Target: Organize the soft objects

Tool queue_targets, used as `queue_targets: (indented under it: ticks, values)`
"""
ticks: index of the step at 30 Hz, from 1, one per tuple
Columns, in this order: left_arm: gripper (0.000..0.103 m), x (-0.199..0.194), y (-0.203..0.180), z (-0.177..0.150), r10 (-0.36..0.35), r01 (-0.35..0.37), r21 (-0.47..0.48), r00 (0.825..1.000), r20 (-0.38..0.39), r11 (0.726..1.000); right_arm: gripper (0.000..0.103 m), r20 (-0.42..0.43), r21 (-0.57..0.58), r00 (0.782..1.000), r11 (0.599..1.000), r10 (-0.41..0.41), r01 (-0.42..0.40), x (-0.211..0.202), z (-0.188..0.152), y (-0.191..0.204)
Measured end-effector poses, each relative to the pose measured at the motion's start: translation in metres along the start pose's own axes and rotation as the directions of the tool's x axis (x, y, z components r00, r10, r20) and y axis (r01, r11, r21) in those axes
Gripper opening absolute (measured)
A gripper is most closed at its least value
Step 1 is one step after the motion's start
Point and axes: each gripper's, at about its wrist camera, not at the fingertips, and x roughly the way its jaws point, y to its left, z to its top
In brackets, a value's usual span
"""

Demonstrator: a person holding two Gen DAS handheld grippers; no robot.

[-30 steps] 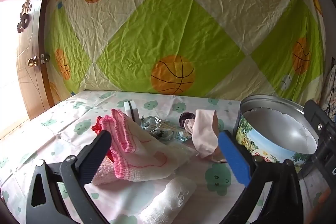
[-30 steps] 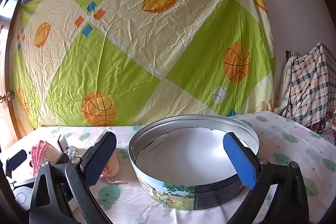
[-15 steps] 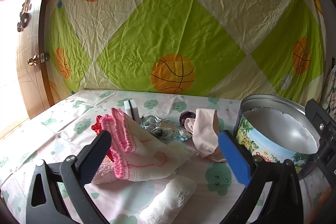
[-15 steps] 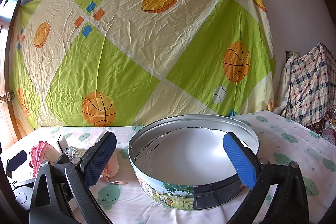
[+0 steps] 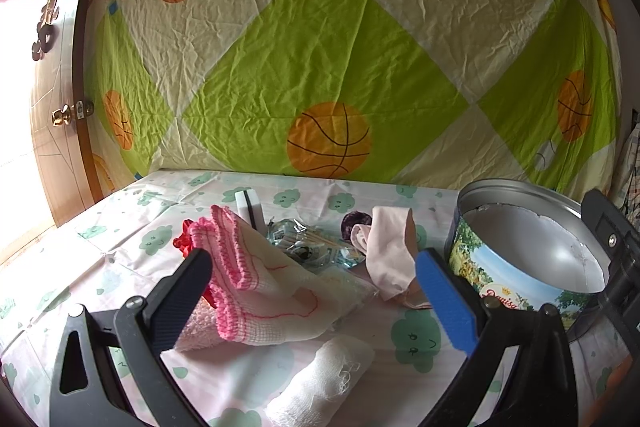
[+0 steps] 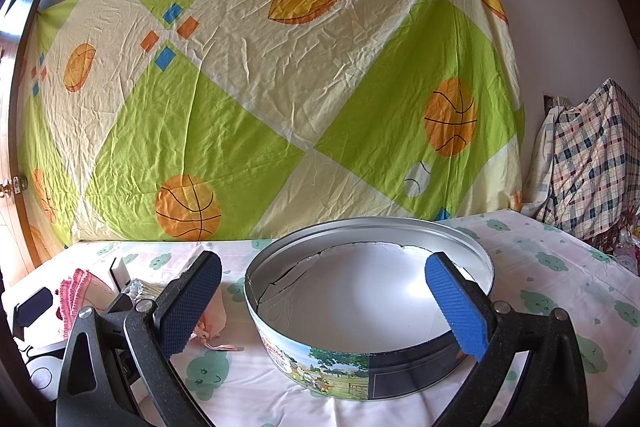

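Observation:
A pink-edged white knitted cloth (image 5: 260, 287) lies in a heap just ahead of my left gripper (image 5: 316, 297), which is open and holds nothing. A white gauze roll (image 5: 324, 383) lies below it, near the camera. A pale pink sock (image 5: 388, 251) is draped to the right, by a round metal tin (image 5: 524, 259). In the right wrist view the tin (image 6: 372, 311) stands empty in front of my right gripper (image 6: 324, 307), open with its fingers level with the tin's two sides. The knitted cloth (image 6: 78, 291) shows at the far left.
A crinkled clear packet (image 5: 308, 243), a white block (image 5: 248, 207) and a red scrap (image 5: 185, 241) lie behind the cloth. A green and cream sheet (image 5: 320, 67) hangs behind the table. A plaid bag (image 6: 592, 163) stands at the right; a wooden door (image 5: 52, 99) at the left.

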Motion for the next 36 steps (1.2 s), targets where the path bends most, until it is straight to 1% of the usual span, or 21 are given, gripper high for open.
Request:
queue_targets:
  ticks: [36]
  values:
    - [0.103,0.0007,0.0001,-0.0014,-0.004,0.004,-0.002,1.000,-0.005,1.000,0.103,-0.006,-0.009,1.000,1.000,0.003,-0.003,0.0020,-0.0025,-0.0013]
